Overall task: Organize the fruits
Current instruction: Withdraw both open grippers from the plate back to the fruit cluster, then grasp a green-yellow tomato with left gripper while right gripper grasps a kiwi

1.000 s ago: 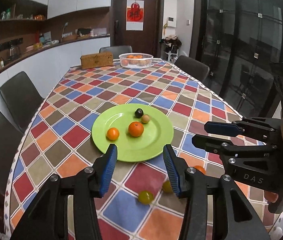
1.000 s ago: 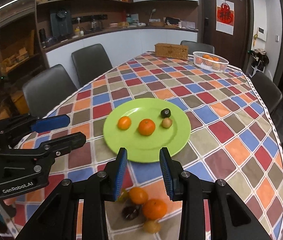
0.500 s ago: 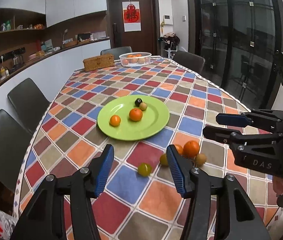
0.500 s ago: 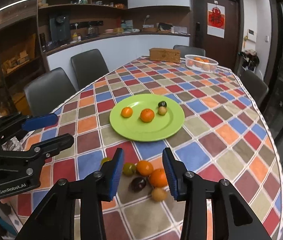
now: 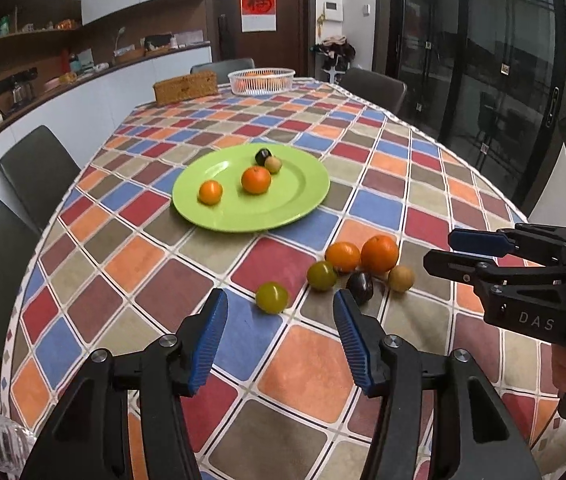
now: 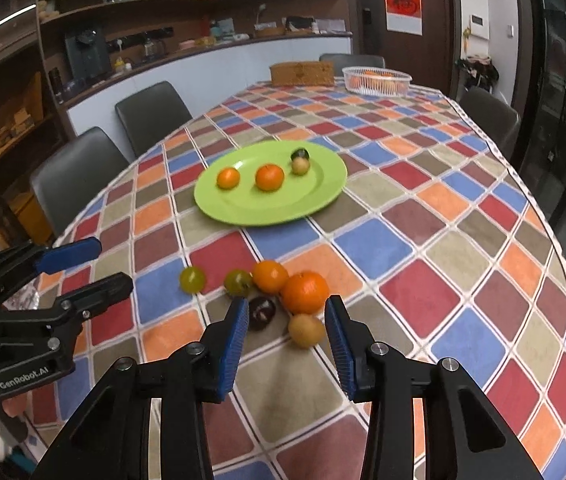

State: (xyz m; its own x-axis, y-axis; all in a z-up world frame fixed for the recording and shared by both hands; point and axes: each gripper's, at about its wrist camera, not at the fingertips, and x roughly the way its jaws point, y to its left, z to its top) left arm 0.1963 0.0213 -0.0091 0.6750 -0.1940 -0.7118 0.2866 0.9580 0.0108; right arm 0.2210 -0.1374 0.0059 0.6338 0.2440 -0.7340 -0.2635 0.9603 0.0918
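A green plate [image 5: 295, 200] [image 6: 323, 196] on the checkered cloth holds two oranges, a dark fruit and a tan fruit. Loose fruit lies nearer me: two green fruits [image 5: 271, 297] [image 5: 322, 275], two oranges [image 5: 379, 253] [image 5: 342, 256], a dark plum [image 5: 360, 287] and a tan fruit [image 5: 400, 278]. My left gripper [image 5: 279, 338] is open and empty, above the cloth just short of the green fruit. My right gripper [image 6: 286, 338] is open and empty, with the plum [image 6: 261, 312] and tan fruit [image 6: 305, 331] just beyond its tips.
A white basket [image 5: 261, 80] of oranges and a wicker box [image 5: 185, 87] stand at the table's far end. Dark chairs [image 5: 39, 172] line the left side and far end. A counter with shelves runs along the left wall; glass doors are at the right.
Both grippers have pulled back from the plate toward the near table edge, bringing the loose fruit pile into full view ahead of the fingers. Both stayed open.
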